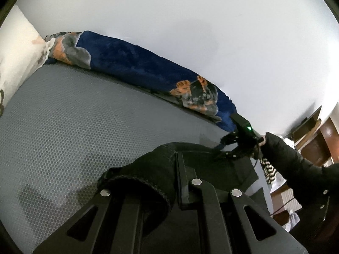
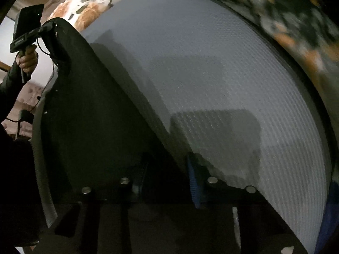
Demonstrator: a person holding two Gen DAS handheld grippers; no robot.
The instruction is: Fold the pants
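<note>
Left gripper: jaws together, clamped on a fold of the black pants. The cloth bunches over and to the left of the jaws, with a ribbed hem just below and left of the fingertips; from the right wrist view this end hangs lifted off the mattress.

Right gripper: seen from the left wrist view it sits ahead of and to the right of the left jaws, pointing down at the far part of the pants. In its own view the jaws are dark and blurred; the pants lie under and to the left of them, the grey textured mattress to the right. Jaws stand part-way apart; whether the pads press on cloth I cannot tell.

A dark sleeve runs to the right gripper's handle. A bare hand holds the left gripper's handle, far upper left of the right jaws.

Beyond both jaws: a blue blanket with orange and grey print along the mattress's far edge by the white wall. A floral pillow lies far left.

No containers in clear view.
</note>
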